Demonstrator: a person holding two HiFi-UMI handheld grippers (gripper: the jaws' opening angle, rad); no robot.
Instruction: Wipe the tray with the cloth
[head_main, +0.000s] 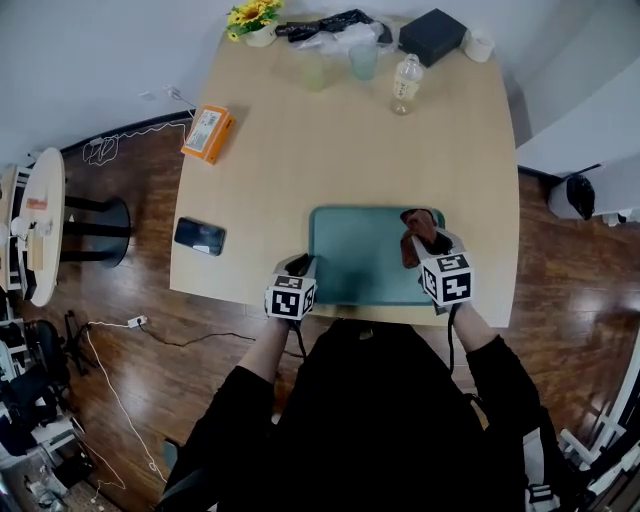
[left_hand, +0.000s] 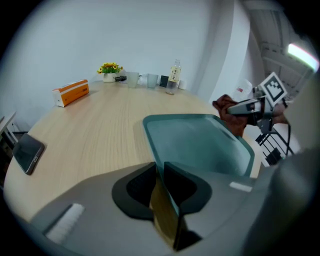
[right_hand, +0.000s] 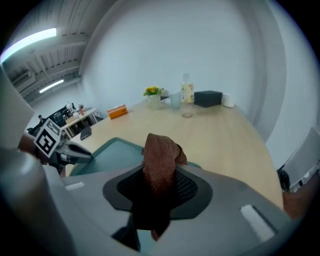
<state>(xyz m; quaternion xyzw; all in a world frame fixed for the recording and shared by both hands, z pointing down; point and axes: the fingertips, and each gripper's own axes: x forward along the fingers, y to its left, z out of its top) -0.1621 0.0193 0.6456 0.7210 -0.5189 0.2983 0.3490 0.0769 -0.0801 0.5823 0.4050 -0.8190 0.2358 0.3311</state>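
Note:
A teal tray (head_main: 360, 255) lies on the wooden table near its front edge. My left gripper (head_main: 298, 266) sits at the tray's near left corner. In the left gripper view the tray's rim (left_hand: 150, 137) runs in between the jaws, and the left gripper (left_hand: 159, 167) is shut on it. My right gripper (head_main: 425, 240) hovers over the tray's right side, shut on a reddish-brown cloth (head_main: 418, 230). In the right gripper view the cloth (right_hand: 159, 155) stands bunched up between the jaws, above the tray (right_hand: 107, 152).
A black phone (head_main: 200, 236) lies left of the tray and an orange box (head_main: 208, 132) farther back left. At the table's far end stand a bottle (head_main: 405, 84), cups (head_main: 363, 60), a black box (head_main: 432, 35) and yellow flowers (head_main: 252, 18).

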